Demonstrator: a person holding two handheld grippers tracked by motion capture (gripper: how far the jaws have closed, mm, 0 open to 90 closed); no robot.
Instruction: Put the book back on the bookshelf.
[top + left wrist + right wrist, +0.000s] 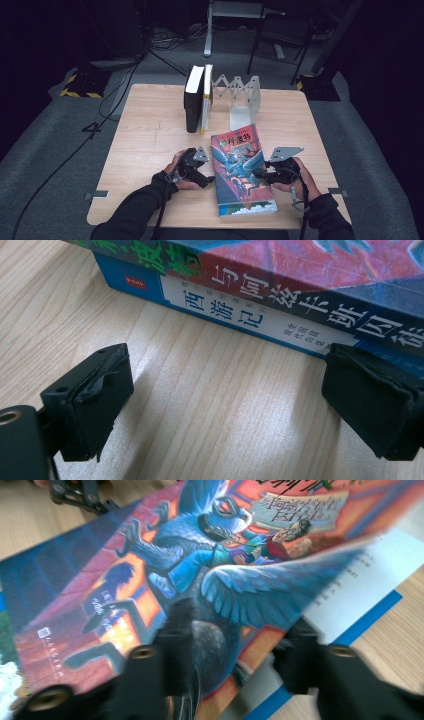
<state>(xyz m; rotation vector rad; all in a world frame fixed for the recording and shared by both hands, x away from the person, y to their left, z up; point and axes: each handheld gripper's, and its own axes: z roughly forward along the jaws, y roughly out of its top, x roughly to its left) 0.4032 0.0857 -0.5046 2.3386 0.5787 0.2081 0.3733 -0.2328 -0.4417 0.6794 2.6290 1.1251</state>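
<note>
A colourful illustrated book (237,160) (200,570) lies on top of a blue and white book (250,207) (240,315) (350,590) at the front middle of the table. My right gripper (257,175) (235,640) is at the top book's right edge, one jaw over the cover and one under the edge, shut on it. That edge looks raised off the lower book. My left gripper (209,180) (227,400) rests on the wood just left of the stack, open, facing both spines (310,265), with nothing between its jaws.
At the back of the wooden table (150,135) a black book (194,97) and a thin yellow-white book (206,95) stand upright beside a folding metal book rack (240,95). A chair (280,30) and cables lie beyond the table.
</note>
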